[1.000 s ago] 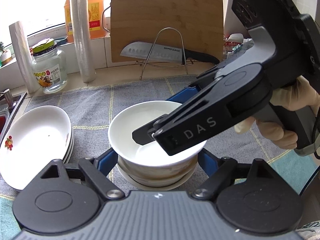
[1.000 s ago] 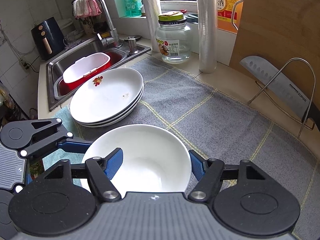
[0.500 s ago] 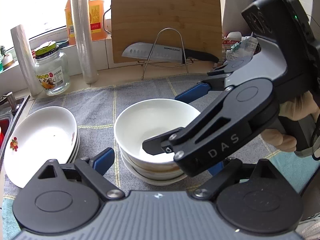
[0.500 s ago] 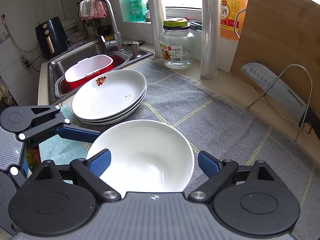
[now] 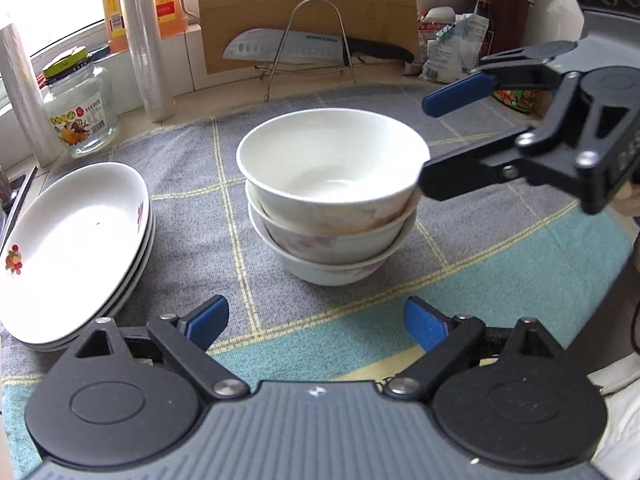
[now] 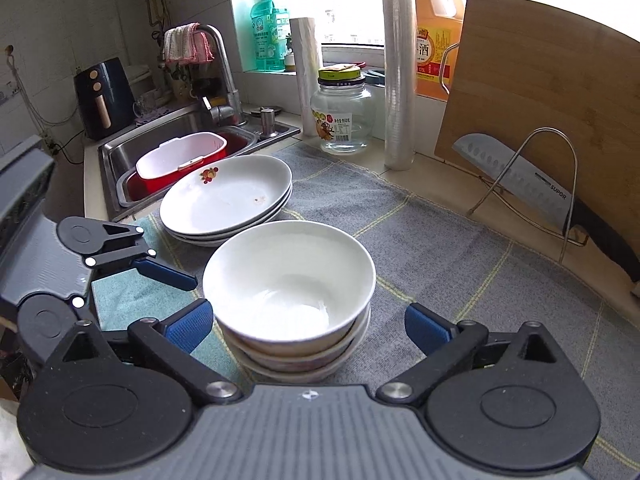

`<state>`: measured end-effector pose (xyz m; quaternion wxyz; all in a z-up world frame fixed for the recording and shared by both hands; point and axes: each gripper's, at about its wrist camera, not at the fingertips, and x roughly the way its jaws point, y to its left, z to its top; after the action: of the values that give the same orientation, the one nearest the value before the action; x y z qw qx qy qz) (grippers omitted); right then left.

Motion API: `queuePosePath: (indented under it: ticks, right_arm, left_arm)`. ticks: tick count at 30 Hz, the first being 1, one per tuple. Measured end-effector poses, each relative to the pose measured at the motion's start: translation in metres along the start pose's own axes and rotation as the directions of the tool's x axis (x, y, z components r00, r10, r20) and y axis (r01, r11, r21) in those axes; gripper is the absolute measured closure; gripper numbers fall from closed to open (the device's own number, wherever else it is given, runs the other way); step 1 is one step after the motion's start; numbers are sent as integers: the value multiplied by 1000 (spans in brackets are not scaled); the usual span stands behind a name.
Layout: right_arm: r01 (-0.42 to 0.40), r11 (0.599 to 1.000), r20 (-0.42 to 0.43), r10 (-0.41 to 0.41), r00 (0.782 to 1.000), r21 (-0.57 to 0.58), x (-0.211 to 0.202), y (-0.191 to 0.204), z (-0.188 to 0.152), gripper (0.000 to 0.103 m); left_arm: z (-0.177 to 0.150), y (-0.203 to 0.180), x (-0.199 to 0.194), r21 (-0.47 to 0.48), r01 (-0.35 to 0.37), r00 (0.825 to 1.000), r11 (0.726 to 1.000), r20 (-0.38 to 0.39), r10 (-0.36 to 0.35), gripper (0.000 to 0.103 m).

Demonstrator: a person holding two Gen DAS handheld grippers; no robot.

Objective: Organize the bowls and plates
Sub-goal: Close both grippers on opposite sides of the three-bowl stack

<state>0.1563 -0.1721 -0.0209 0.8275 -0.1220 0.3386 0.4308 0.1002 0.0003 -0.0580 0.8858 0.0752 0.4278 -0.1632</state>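
Three bowls: nested in one upright stack (image 5: 332, 208), white, standing on the checked cloth (image 5: 192, 216); the top bowl (image 6: 290, 276) holds nothing.
Stack position: directly ahead of the left gripper (image 5: 316, 320), apart from its fingertips; between the fingers of the right gripper (image 6: 308, 326), close to the palm.
Left gripper: jaws spread wide, holding nothing, blue pads (image 5: 210, 316) clear of the stack.
Right gripper: jaws spread wide, holding nothing; in the left wrist view its lower finger (image 5: 452, 178) sits at the top bowl's rim, contact cannot be told; in its own view both pads stand beside the stack.
Plates: a pile of shallow white plates (image 5: 76, 248) with a fruit motif, forward and to the left of both grippers, near the bowls but apart.
Surface beyond: glass jar (image 6: 342, 116), two film rolls, cleaver (image 5: 316, 46) on a wire rack, bamboo board (image 6: 540, 92) leaning behind.
Sink: far left of the right gripper, red basin (image 6: 180, 160) inside.
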Motion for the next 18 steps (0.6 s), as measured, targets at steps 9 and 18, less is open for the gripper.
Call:
queuePosePath:
  ticks: [9, 18]
  right_arm:
    - [177, 984, -113, -176, 978, -5, 14, 15, -38, 0]
    - [293, 955, -203, -277, 939, 52, 41, 26, -59, 0]
  left_arm:
    - [0, 20, 27, 129, 99, 995, 987, -41, -95, 9]
    - [14, 28, 52, 241, 199, 979, 950, -96, -181, 9]
